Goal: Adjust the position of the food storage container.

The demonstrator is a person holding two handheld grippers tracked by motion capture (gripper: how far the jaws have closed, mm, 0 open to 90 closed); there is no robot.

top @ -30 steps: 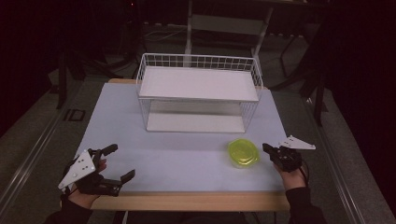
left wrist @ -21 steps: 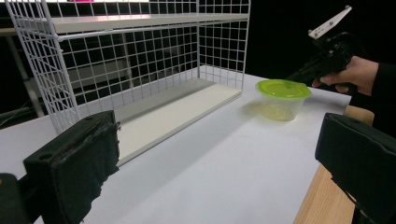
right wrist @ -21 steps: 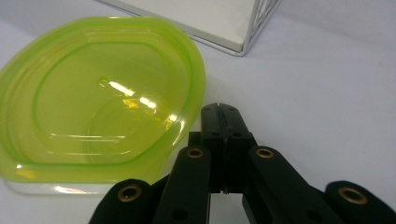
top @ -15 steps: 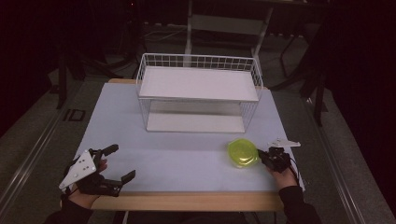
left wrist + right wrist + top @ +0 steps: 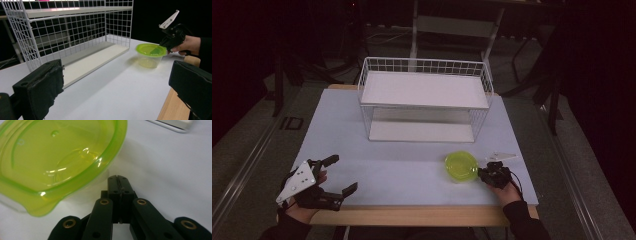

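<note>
Green-lidded container (image 5: 461, 166) stands upright.

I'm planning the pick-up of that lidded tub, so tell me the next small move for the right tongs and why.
Probably open the right tongs first. Their jaws are pressed together just short of the round clear plastic tub with the lime-green lid, beside the lid's rim and holding nothing. Shut, they cannot take the rim or wall; opening them would allow a grip.

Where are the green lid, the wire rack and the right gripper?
Green lid (image 5: 461, 165), high view, centre of the lid.
Wire rack (image 5: 424, 90), high view, top shelf.
Right gripper (image 5: 119, 182), right gripper view, tips of the shut jaws.
</note>
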